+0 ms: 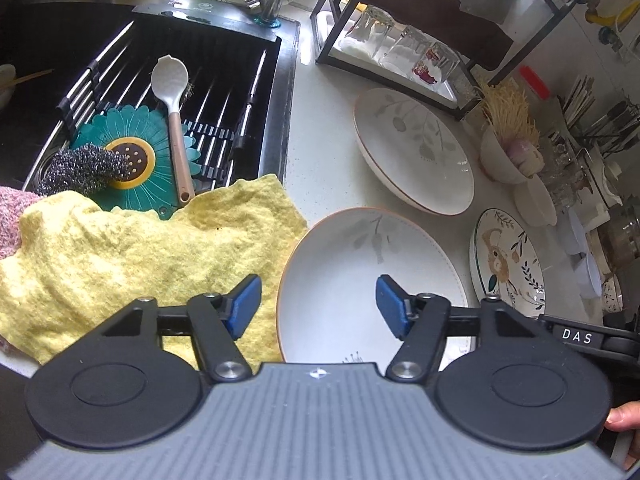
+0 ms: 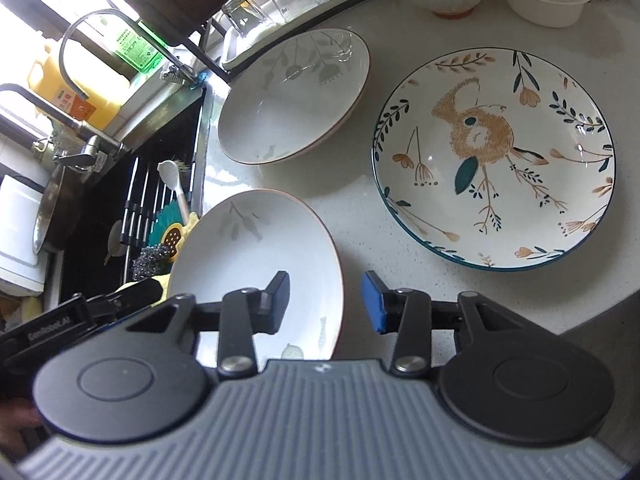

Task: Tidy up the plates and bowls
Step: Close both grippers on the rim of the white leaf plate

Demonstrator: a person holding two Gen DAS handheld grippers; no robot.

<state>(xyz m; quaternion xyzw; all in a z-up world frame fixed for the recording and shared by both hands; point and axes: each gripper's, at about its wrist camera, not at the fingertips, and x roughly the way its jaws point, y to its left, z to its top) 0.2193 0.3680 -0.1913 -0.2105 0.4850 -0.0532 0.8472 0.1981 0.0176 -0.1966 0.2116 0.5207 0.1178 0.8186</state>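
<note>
Both my left gripper (image 1: 318, 306) and right gripper (image 2: 325, 302) are straddling the near plate's (image 2: 256, 256) rims, not pinching yet; I should be squeezing evenly.

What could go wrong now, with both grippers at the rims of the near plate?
1. The left gripper and right gripper straddle opposite rims of the near plate, jaws not yet pressing; uneven closing might tilt it.
2. The yellow cloth lies against its rim and could get pinched.
3. A slip could knock the bird plate.
</note>
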